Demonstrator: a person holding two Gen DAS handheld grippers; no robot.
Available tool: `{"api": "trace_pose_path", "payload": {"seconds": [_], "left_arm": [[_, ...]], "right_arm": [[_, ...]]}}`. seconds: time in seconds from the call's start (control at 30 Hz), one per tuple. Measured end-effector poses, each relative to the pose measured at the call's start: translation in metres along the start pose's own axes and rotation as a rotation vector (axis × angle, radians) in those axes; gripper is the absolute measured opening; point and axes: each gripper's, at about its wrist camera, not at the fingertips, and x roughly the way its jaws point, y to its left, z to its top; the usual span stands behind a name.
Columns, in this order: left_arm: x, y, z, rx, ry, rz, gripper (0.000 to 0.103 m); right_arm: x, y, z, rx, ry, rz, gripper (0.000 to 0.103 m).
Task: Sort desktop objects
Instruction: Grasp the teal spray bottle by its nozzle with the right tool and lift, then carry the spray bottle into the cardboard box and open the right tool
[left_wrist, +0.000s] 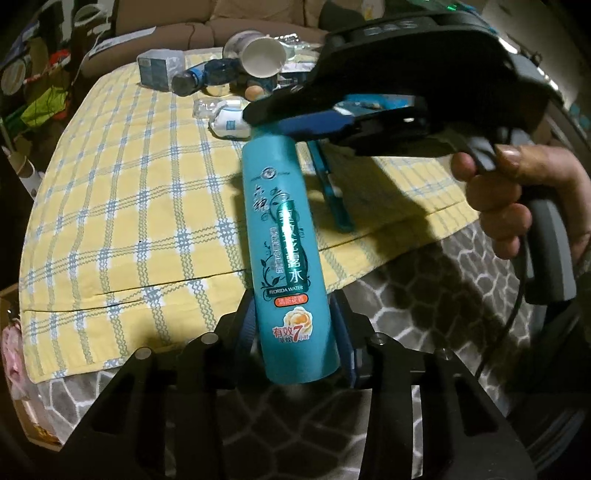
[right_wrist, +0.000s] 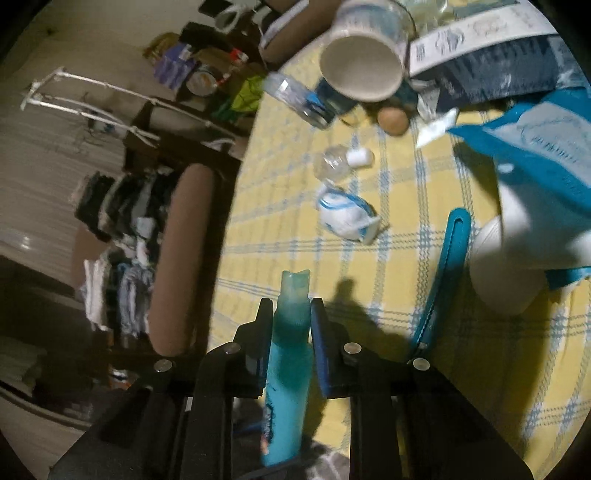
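Teal bottle (left_wrist: 288, 236) spans both tools: left tool (left_wrist: 293, 332) base, right tool (right_wrist: 291, 317) neck.

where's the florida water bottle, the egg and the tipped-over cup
florida water bottle (left_wrist: 286, 236): left wrist view, on its label.
egg (right_wrist: 393, 119): right wrist view, on its shell.
tipped-over cup (right_wrist: 360, 68): right wrist view, inside its mouth.

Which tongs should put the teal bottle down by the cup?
Probably right. The right tongs pinch the teal bottle by the neck, nearer the cup; the left tongs hold its base, farther back.
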Motion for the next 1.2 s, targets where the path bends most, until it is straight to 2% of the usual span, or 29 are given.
{"api": "trace_pose_path", "payload": {"seconds": [0.17,0.33,0.57,0.7,0.8,0.9,1.0,1.2], "left_arm": [[-0.005,-0.005,0.008,-0.007,-0.021,-0.021,0.035],[-0.014,-0.025,0.025,0.009,-0.051,-0.073,0.034],[-0.023,-0.085,0.067,0.074,-0.106,-0.144,0.034],[-0.019,-0.139,0.102,0.120,-0.125,-0.210,0.035],[-0.013,-0.176,0.132,0.141,-0.123,-0.262,0.035],[0.001,-0.222,0.168,0.166,-0.104,-0.314,0.035],[0.024,-0.271,0.200,0.182,-0.074,-0.362,0.035],[0.089,-0.331,0.237,0.115,0.045,-0.457,0.035]], "right_arm": [[-0.019,0.011,-0.002,-0.038,-0.045,0.003,0.019],[-0.056,0.022,-0.004,-0.071,-0.113,0.008,0.019],[-0.145,0.017,-0.002,-0.090,-0.260,0.012,0.019],[-0.210,0.003,0.001,-0.091,-0.354,-0.017,0.019],[-0.266,-0.005,0.009,-0.106,-0.430,-0.061,0.019],[-0.314,-0.015,0.021,-0.129,-0.467,-0.126,0.019],[-0.362,-0.038,0.040,-0.133,-0.460,-0.214,0.019],[-0.405,-0.099,0.064,-0.083,-0.408,-0.331,0.019]]}}
